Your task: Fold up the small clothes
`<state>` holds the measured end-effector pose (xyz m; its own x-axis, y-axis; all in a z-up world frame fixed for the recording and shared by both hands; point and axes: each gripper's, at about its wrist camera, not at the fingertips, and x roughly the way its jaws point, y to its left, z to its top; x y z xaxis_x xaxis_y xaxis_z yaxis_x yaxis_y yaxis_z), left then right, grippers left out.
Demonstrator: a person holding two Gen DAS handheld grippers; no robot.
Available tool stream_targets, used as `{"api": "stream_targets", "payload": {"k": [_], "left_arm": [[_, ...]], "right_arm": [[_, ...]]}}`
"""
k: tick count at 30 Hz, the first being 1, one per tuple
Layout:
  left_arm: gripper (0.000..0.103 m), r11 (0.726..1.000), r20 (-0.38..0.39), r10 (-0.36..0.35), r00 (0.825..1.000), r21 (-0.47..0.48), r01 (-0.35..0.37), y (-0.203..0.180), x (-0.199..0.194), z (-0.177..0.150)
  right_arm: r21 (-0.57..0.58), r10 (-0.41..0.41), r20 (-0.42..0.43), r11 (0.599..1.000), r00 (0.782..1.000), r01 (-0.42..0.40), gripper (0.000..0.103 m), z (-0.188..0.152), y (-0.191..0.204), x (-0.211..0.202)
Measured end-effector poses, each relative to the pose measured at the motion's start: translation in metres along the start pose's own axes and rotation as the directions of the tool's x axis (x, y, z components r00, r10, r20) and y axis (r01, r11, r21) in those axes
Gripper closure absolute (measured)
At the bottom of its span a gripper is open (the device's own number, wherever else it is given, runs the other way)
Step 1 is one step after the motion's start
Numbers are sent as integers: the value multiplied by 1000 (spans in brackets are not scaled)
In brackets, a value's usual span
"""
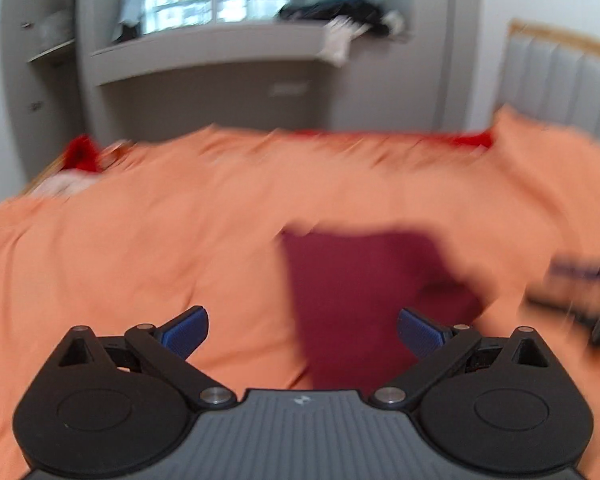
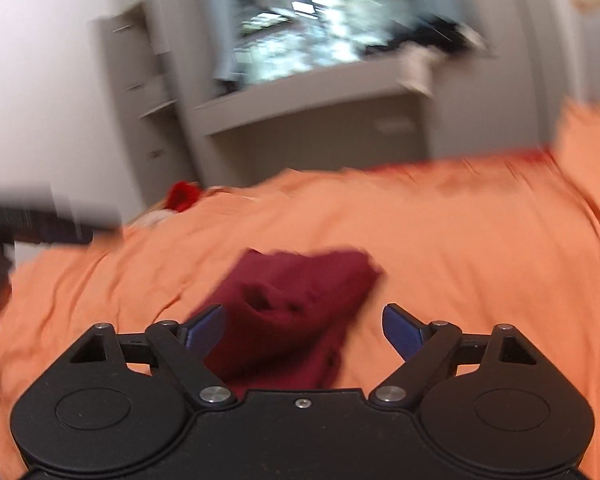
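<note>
While both tools hang spread wide and empty, the left tool and right tool each look down on a small maroon garment lying on the orange bedsheet, just ahead of the right tool and ahead-right of the left, probably laid there to give a flat surface for folding. Its near part looks bunched (motion blur hides detail), so it likely needs spreading first. Nothing blocks the reach; a red item lies far ahead-left, and dark clothes sit on the window ledge beyond.

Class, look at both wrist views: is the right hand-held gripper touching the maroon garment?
Cannot tell. In the right wrist view the open right hand-held gripper frames the maroon garment, but blur hides any contact.
</note>
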<state>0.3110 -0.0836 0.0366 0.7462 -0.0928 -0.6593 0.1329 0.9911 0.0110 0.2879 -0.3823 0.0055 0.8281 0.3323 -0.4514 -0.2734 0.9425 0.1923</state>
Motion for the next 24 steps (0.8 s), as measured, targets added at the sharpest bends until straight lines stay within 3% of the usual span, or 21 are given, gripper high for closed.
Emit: {"api": "stream_targets", "payload": {"k": [3, 5, 6, 9, 11, 14, 16, 19, 24], "left_arm": [[1, 999, -94, 45, 995, 6, -45, -2, 36, -31], [1, 998, -133, 59, 989, 23, -56, -3, 57, -44], [1, 998, -138, 63, 988, 35, -59, -4, 65, -49], [1, 996, -81, 75, 994, 49, -71, -8, 71, -55], [1, 997, -52, 71, 996, 46, -69, -9, 69, -53], [1, 998, -74, 58, 996, 34, -56, -5, 78, -46], [1, 998, -77, 53, 996, 21, -52, -2, 85, -47], [1, 999, -78, 55, 995, 8, -54, -3, 91, -49], [1, 997, -60, 66, 996, 31, -64, -9, 83, -51]], "right_arm": [[-99, 10, -53, 995, 999, -16, 30, 11, 14, 32], [-82, 35, -101, 996, 994, -44, 44, 13, 16, 53], [-53, 48, -118, 997, 992, -55, 44, 13, 17, 61], [34, 75, -137, 997, 988, -71, 43, 11, 14, 80], [26, 73, -151, 997, 986, -70, 57, 15, 18, 88], [43, 113, -181, 993, 977, -107, 76, 22, 25, 92], [76, 123, -215, 991, 969, -109, 74, 25, 28, 90], [67, 80, -182, 995, 980, -68, 63, 33, 33, 74], [35, 23, -199, 999, 980, -16, 58, 35, 39, 75]]}}
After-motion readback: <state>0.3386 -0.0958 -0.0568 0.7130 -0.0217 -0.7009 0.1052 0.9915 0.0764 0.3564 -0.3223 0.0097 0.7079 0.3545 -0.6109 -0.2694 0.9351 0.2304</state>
